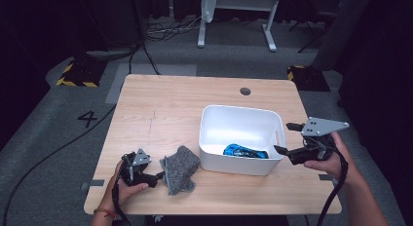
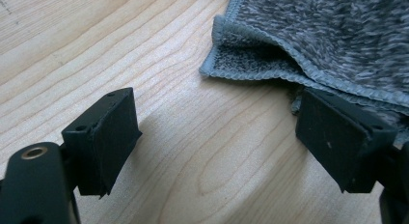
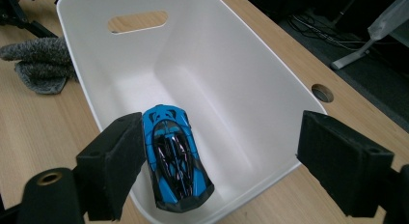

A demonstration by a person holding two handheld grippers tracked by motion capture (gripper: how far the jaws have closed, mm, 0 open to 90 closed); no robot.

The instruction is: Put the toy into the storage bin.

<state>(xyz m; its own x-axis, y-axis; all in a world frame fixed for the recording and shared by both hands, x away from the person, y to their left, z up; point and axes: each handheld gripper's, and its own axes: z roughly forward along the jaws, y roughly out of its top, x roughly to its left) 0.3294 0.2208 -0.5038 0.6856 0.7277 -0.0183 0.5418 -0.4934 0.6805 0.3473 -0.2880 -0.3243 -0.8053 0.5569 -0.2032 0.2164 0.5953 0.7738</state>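
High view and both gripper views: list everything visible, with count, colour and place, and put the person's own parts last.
Table: one, light wood, centre of the high view; round hole near its far edge.
Bin: one, white, on the table's right half, with a handle slot in its end wall.
Toy car: one, blue and black, lying on the bin's floor by the near wall.
Cloth: one, grey, folded, on the table left of the bin.
Floor markers: two, black with yellow stripes, beyond the table's far corners.
White frame legs: on the floor behind the table.
Cables: black, on the grey floor at left.
Left gripper: black, open, low over the table beside the cloth's edge.
Right gripper: black, open, at the bin's right end.
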